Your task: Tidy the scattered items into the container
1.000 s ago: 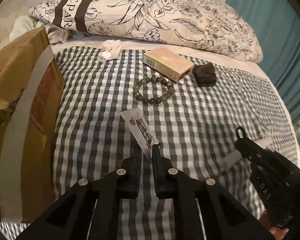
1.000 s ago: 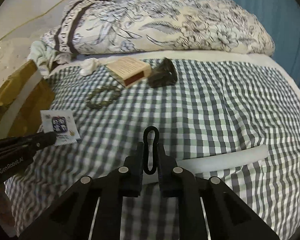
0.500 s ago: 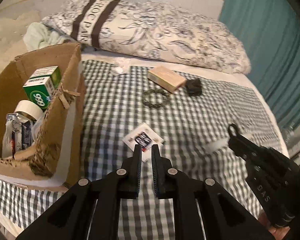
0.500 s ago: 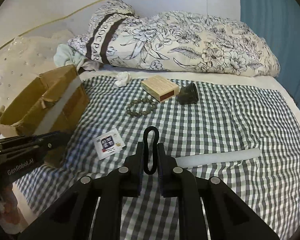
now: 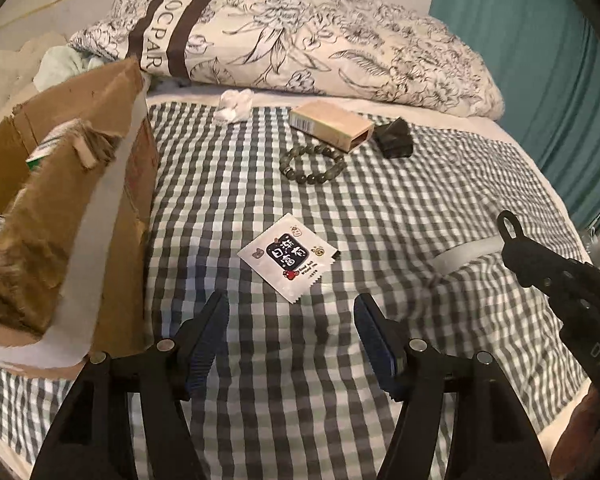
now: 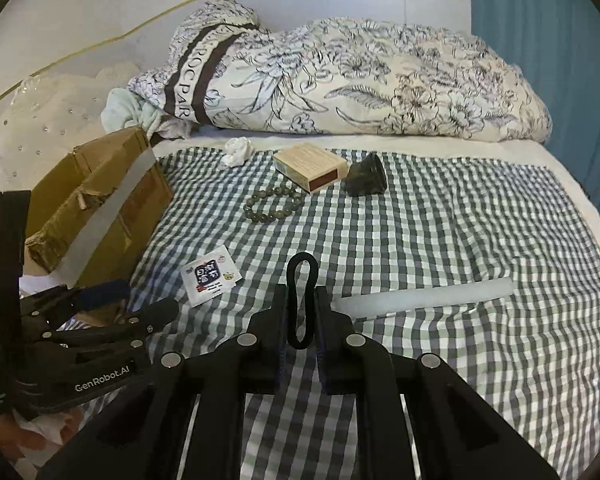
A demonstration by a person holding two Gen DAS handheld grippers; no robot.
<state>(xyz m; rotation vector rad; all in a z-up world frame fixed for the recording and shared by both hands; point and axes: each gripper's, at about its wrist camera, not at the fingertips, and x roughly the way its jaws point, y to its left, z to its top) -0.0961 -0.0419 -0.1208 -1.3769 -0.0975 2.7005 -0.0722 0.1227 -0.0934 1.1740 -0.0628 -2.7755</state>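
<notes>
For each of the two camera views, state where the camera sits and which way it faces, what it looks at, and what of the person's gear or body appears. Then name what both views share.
Left wrist: on the left gripper, facing down across the checked bedspread at the sachet; jaws opening, nothing between them; right gripper at the right edge.
Right wrist: on the right gripper, shut on a black loop; left gripper at lower left.
Shared: cardboard box, bead bracelet, matchbox, floral pillow.

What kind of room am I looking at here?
Most likely a bedroom: a bed under a checked sheet, a flowered pillow at its head, and a teal curtain beside it.
</notes>
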